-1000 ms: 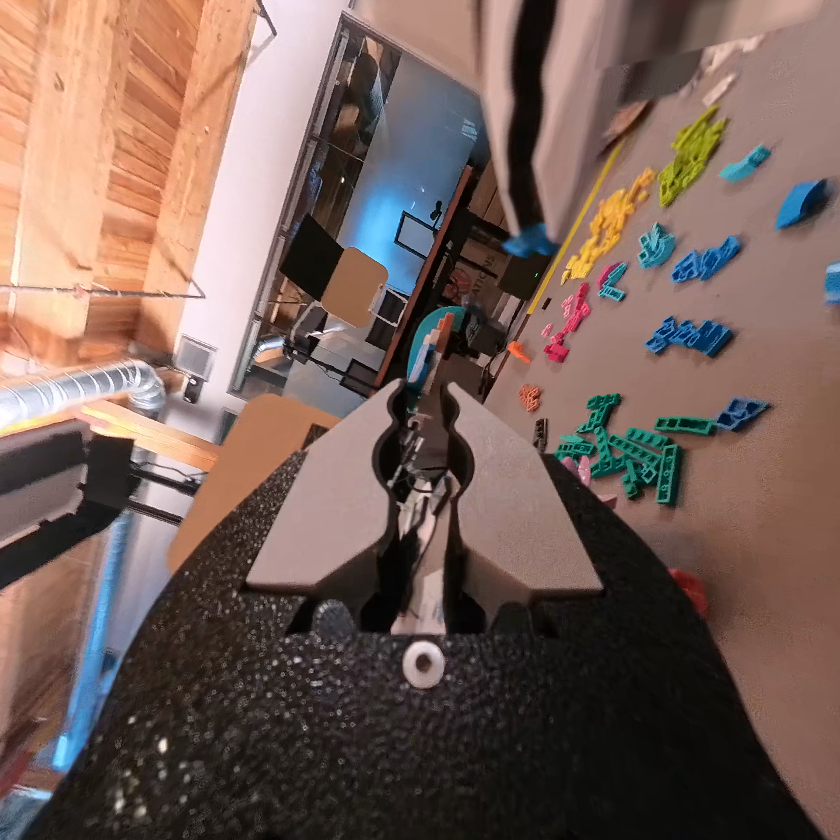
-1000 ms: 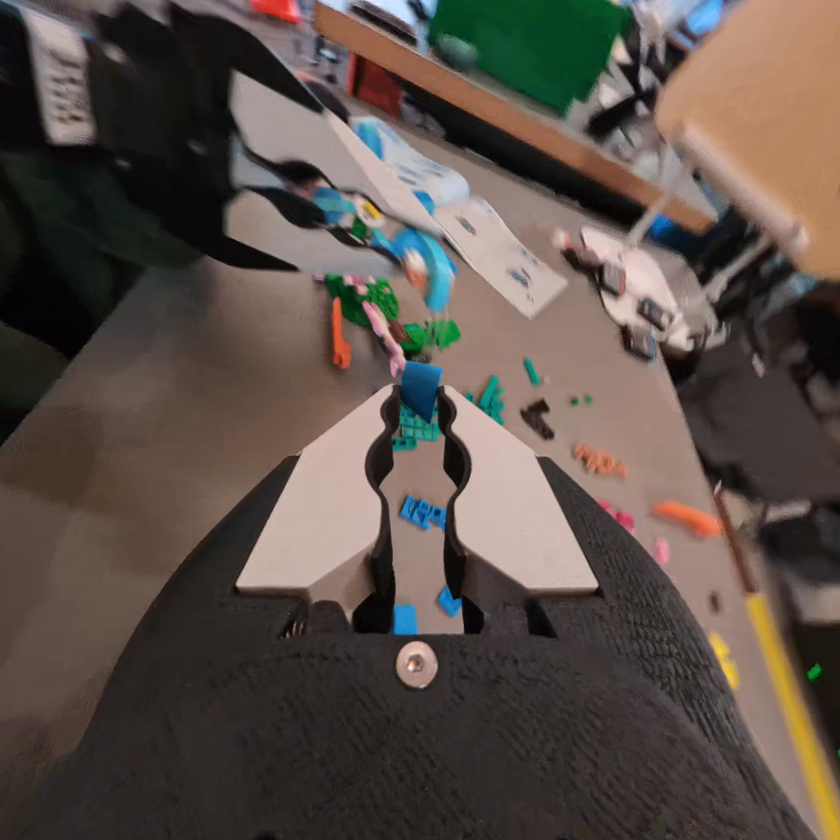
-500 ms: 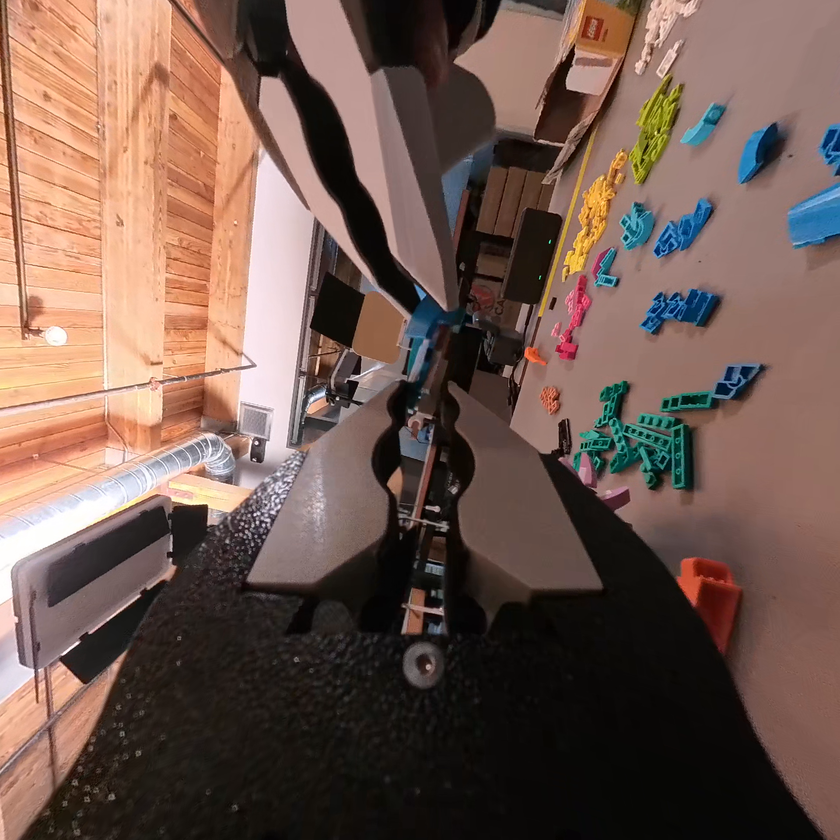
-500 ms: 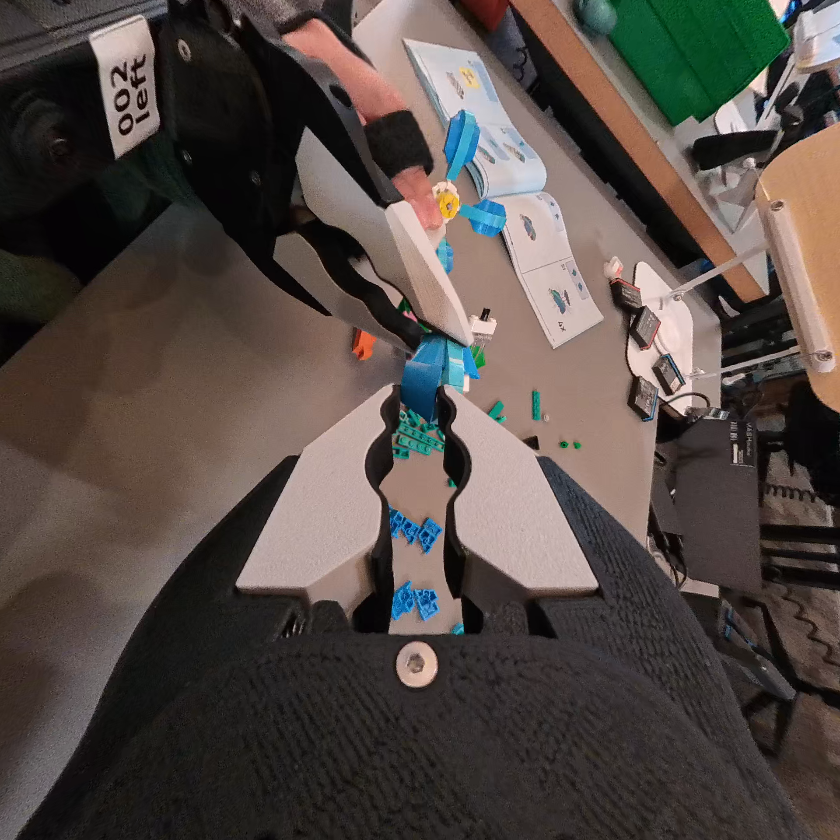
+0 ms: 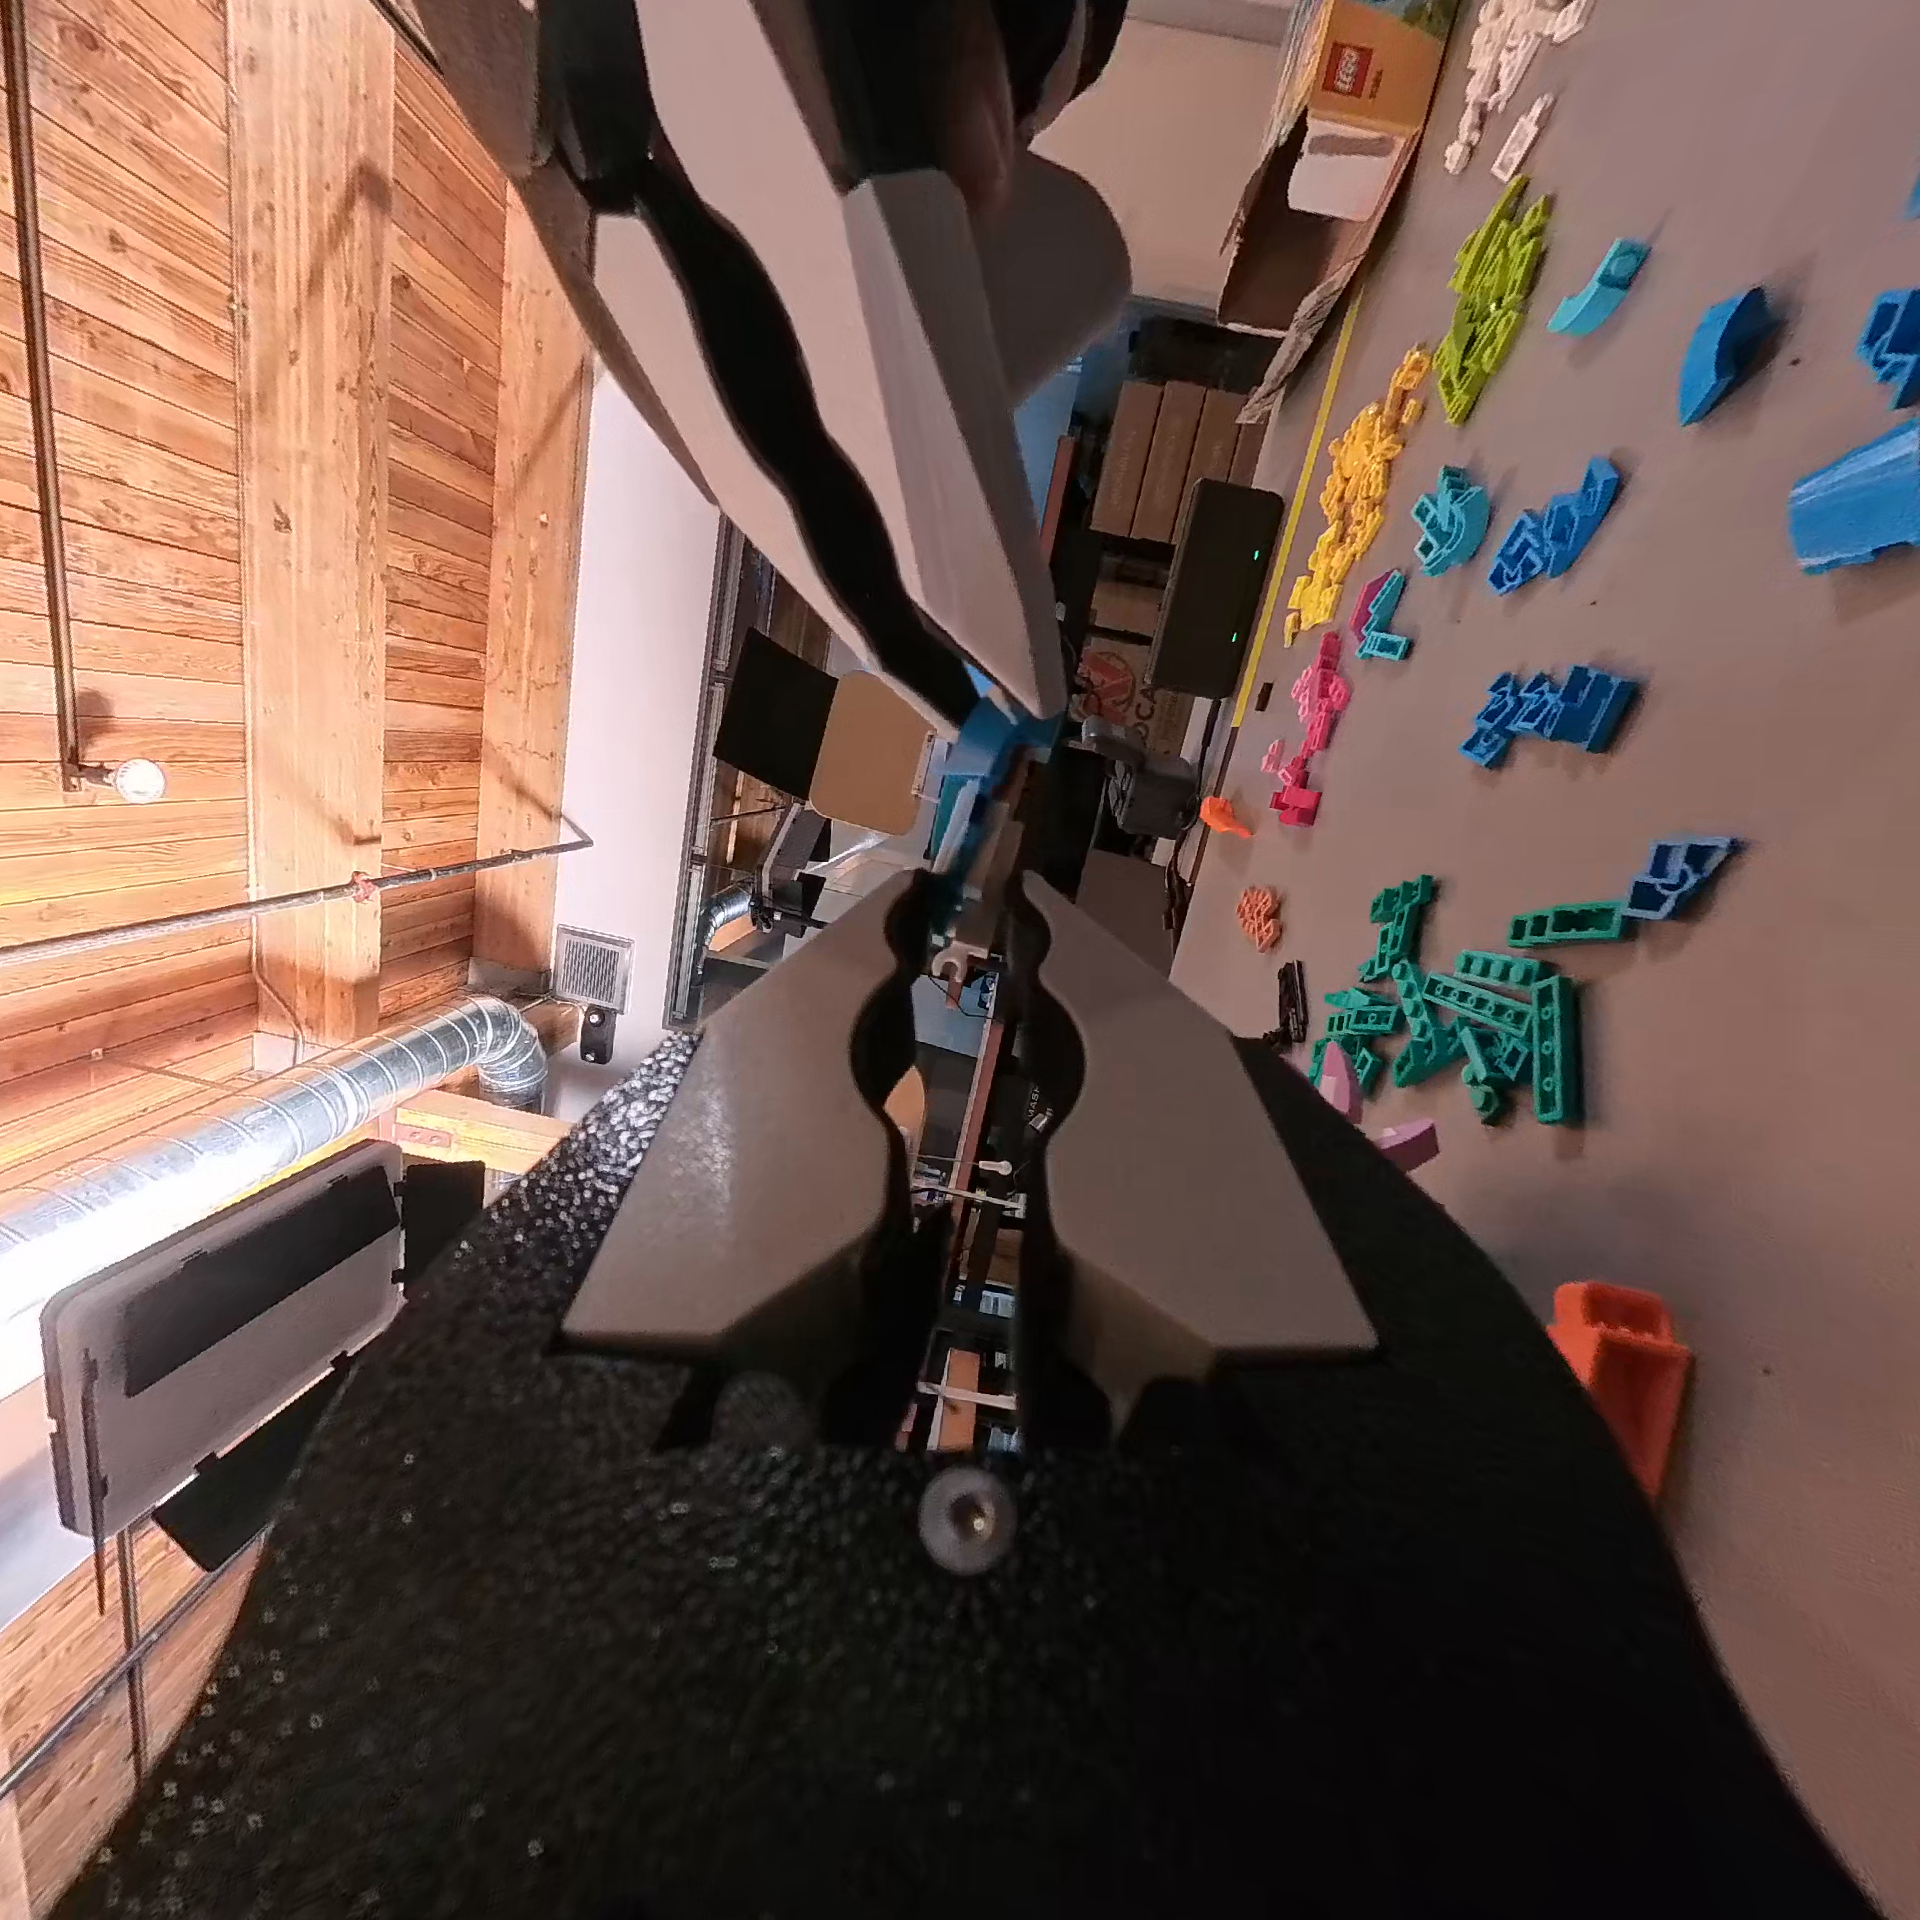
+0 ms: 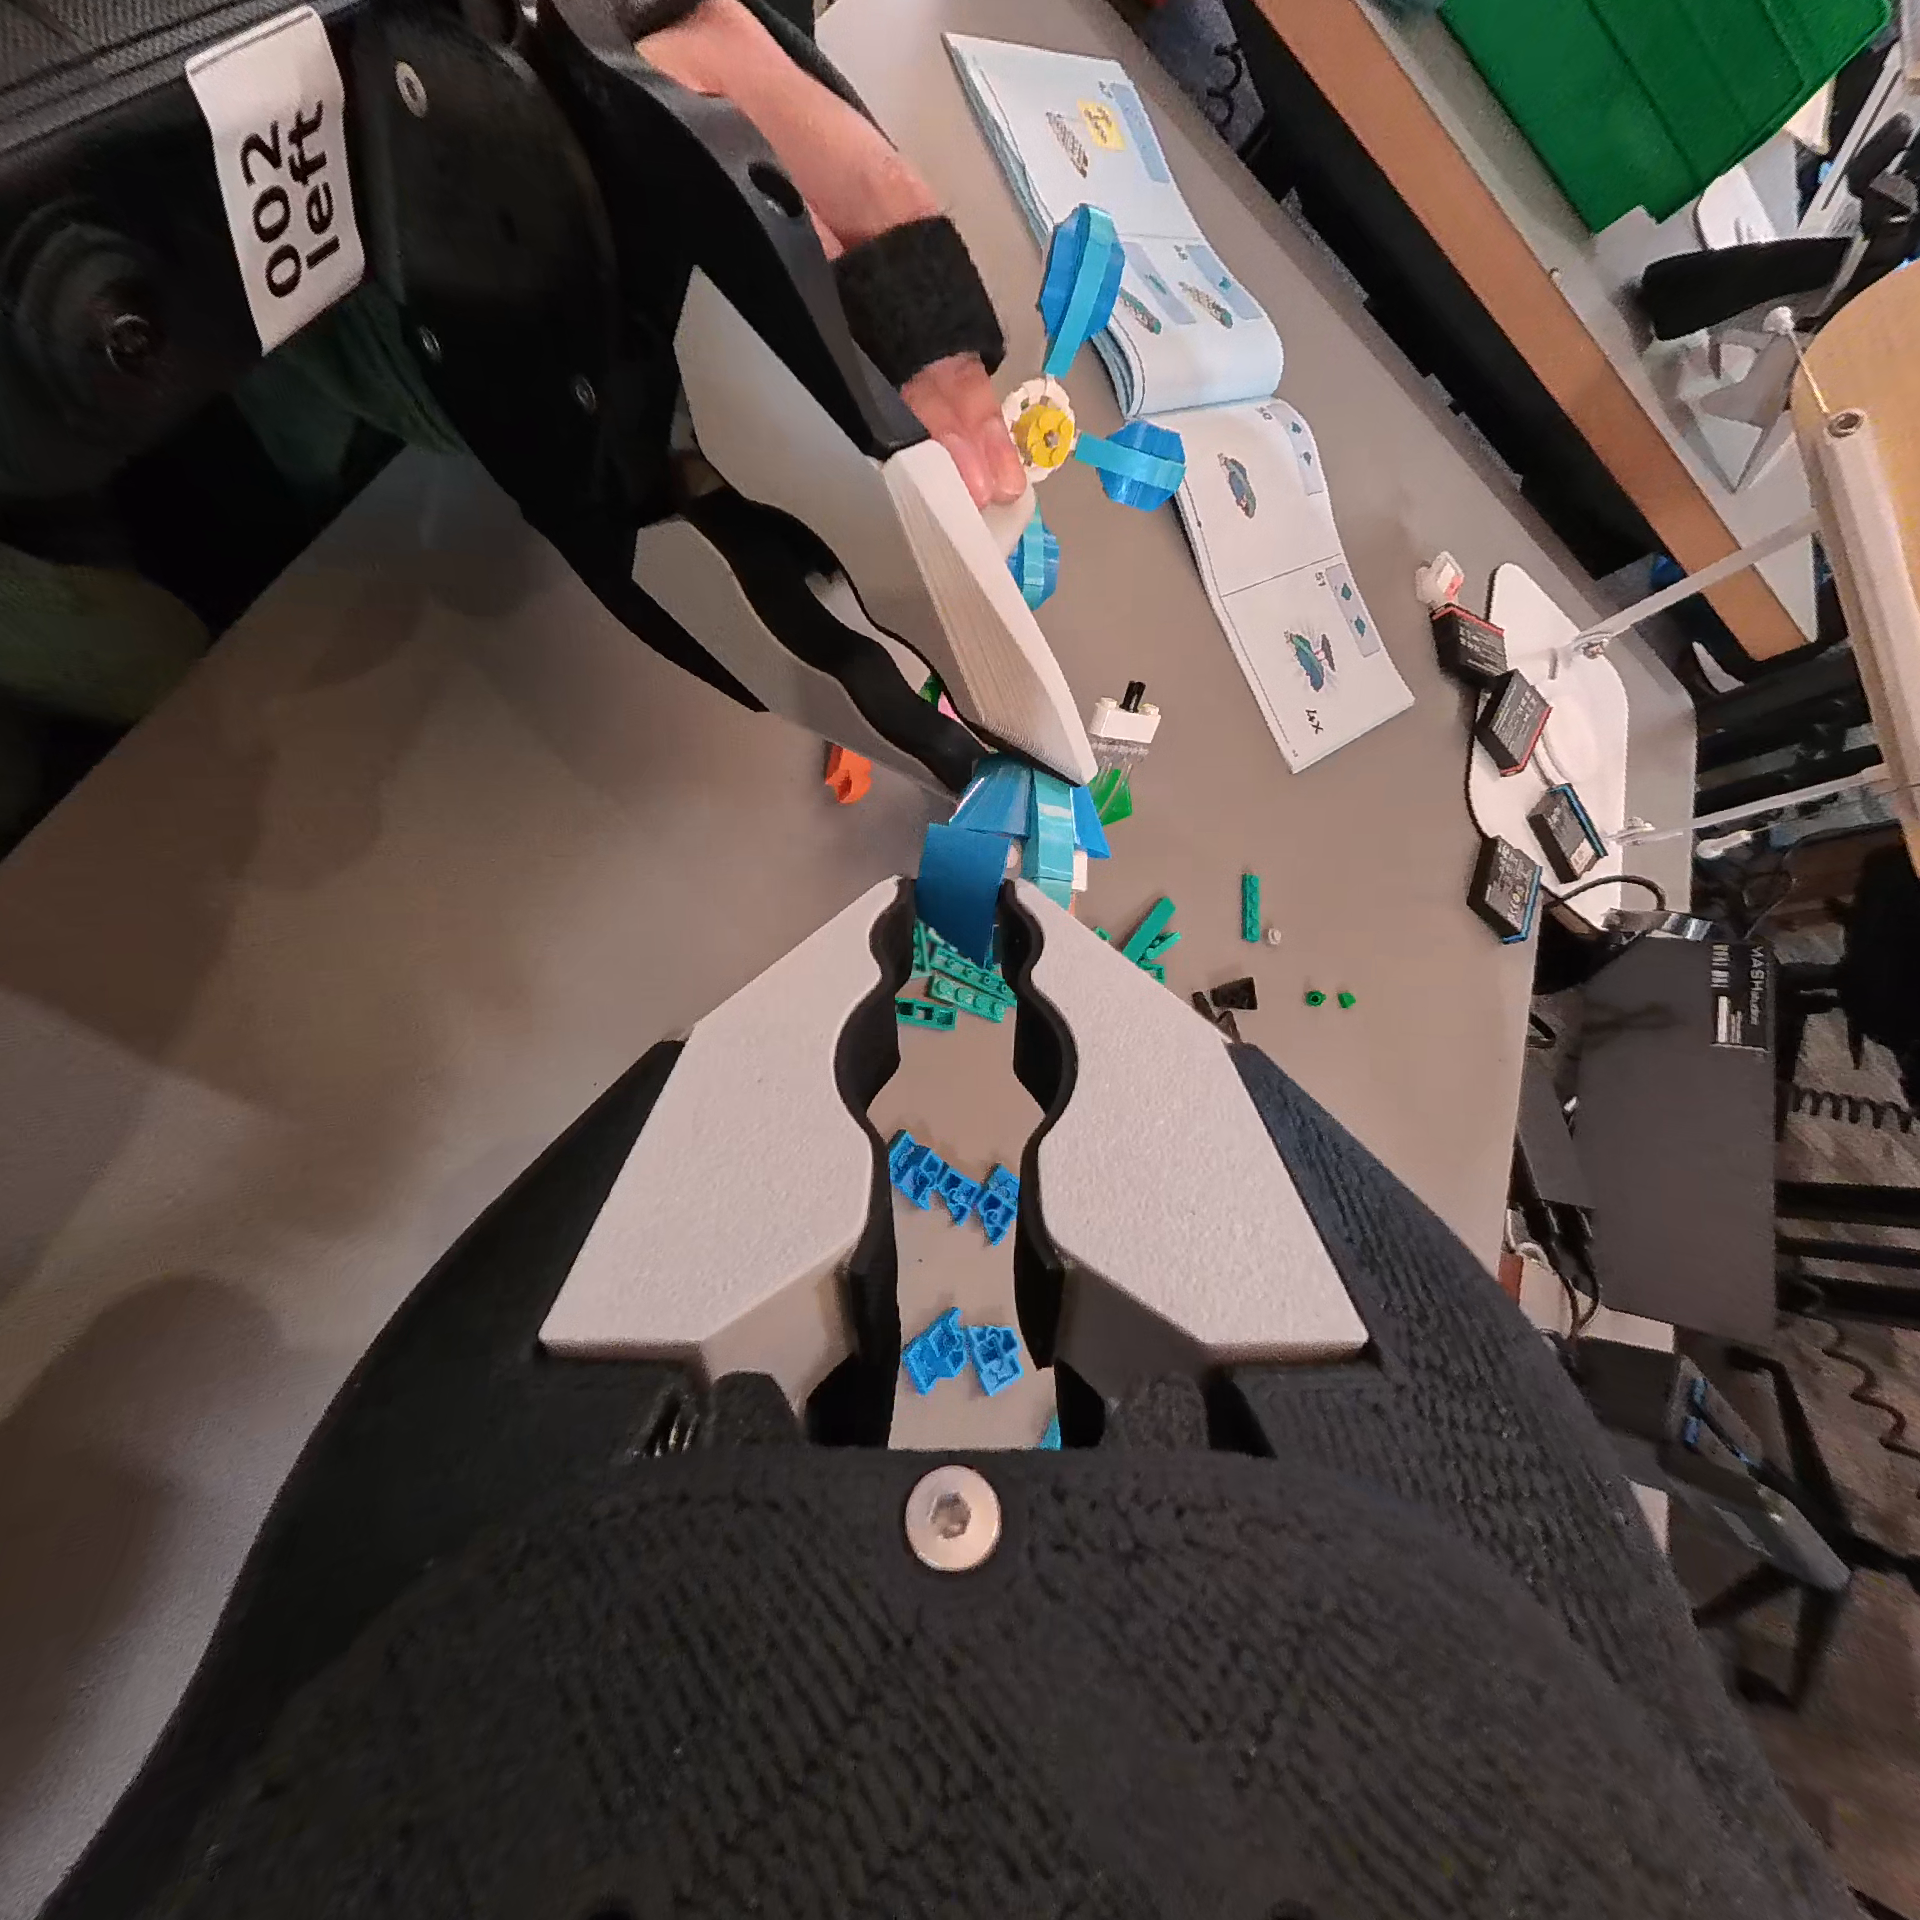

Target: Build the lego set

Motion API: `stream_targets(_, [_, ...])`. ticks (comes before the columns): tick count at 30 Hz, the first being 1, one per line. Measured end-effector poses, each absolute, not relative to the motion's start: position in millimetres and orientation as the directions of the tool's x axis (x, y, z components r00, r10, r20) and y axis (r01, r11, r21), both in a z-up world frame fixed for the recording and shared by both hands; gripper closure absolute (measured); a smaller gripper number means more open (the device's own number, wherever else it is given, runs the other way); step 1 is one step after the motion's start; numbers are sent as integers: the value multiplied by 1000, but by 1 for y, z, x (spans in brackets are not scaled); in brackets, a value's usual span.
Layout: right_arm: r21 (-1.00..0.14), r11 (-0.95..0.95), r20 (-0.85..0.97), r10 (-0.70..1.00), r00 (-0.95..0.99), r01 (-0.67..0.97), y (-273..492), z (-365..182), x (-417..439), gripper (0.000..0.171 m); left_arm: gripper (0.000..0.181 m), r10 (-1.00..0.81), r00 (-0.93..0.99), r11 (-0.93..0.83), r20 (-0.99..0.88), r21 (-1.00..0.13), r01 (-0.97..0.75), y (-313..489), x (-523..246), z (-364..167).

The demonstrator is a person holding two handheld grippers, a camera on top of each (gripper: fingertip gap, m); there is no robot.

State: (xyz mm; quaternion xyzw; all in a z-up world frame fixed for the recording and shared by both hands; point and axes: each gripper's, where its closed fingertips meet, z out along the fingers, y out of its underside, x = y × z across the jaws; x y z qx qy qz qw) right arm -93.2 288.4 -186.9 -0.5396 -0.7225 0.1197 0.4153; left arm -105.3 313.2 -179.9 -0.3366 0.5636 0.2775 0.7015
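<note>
Left wrist view. Camera rolled sideways: grey table [image 5: 1714,1195] down the right edge, wood-plank wall [image 5: 260,520] and silver duct [image 5: 312,1112] at left. On the table, bricks sorted by colour: teal beams [image 5: 1475,1008], blue pieces [image 5: 1548,717], yellow heap [image 5: 1351,499], lime heap [image 5: 1486,301], pink pieces [image 5: 1311,727], an orange block [image 5: 1621,1371] near the lower right. Cardboard box [image 5: 1351,125] at the far end, cut off by the top edge. Left gripper [image 5: 971,894] raised off the table, nearly closed on the lower end of a blue lego model [image 5: 982,769]; most of the model hidden edge-on between the fingertips. Right gripper [image 5: 1013,691] reaching down from above, tips meeting the model's upper end; upper body cut off.

Right wrist view. Same grey table [image 6: 468,831] below, an open instruction booklet [image 6: 1226,416] at upper right, black battery packs [image 6: 1507,717] on a white pad beyond it, green bin [image 6: 1662,94] at the far edge. Small blue bricks [image 6: 956,1184] and teal beams [image 6: 961,987] seen through the finger gap. Right gripper [image 6: 956,894] clamped on a dark blue curved piece [image 6: 961,878] pressed against the blue lego model [image 6: 1029,821], held in mid-air. Left gripper [image 6: 1023,774] slanting in from upper left, tips pinching the model's top; hand [image 6: 883,239] with a black finger strap on its handle. Blue flower with a yellow centre [image 6: 1044,431] beside that finger; support hidden.
</note>
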Motion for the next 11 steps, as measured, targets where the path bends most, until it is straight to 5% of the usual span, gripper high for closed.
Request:
stream_targets(1, [-621,388,471,879,-72,681,289,-187,-93,156,170,9,212,619,-977,-161,-769,313,-105,-180])
stream_targets(11, [-623,378,468,881,-61,685,290,-189,-92,156,170,-3,215,615,-977,-172,-770,314,-104,-182])
